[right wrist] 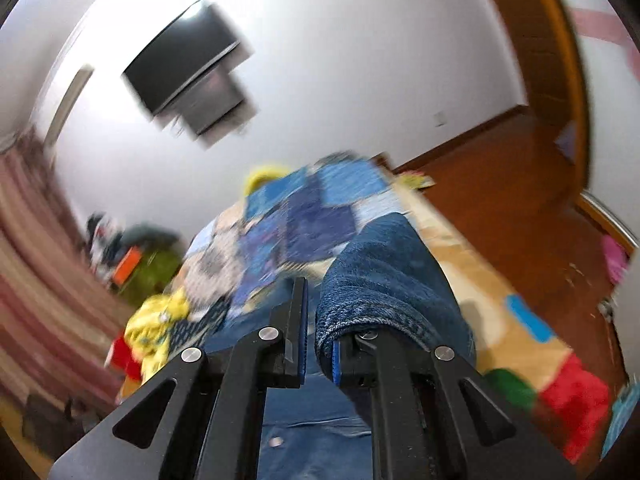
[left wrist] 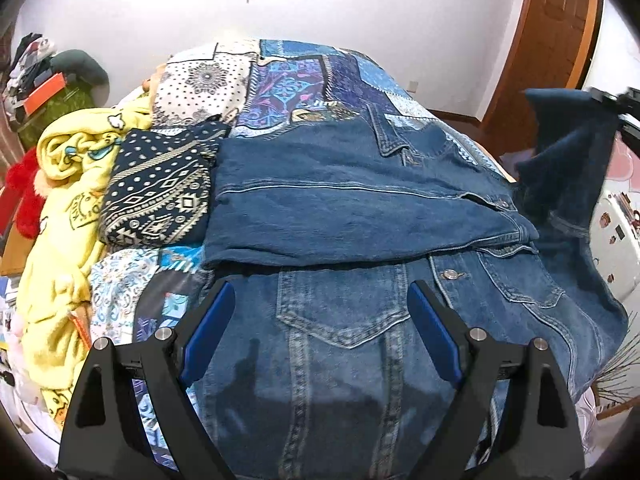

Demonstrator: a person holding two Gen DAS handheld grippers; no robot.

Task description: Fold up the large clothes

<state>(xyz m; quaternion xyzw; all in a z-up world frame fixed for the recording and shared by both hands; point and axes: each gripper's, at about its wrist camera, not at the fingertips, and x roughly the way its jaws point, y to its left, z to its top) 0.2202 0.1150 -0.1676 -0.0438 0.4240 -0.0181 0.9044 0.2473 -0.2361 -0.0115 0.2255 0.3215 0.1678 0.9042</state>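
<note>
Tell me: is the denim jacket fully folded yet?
Partly. One sleeve lies folded across the denim jacket; the right tongs hold the other sleeve raised.

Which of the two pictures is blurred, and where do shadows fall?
Right wrist view: strong motion blur smears the wall screen and the quilt; only the right gripper and denim sleeve look sharp. Left wrist view: sharp, fisheye-bent; left gripper shadows the denim jacket.

No legible text, label or number — dark lettering printed on the yellow garment (left wrist: 68, 184), left of frame, is unreadable.
</note>
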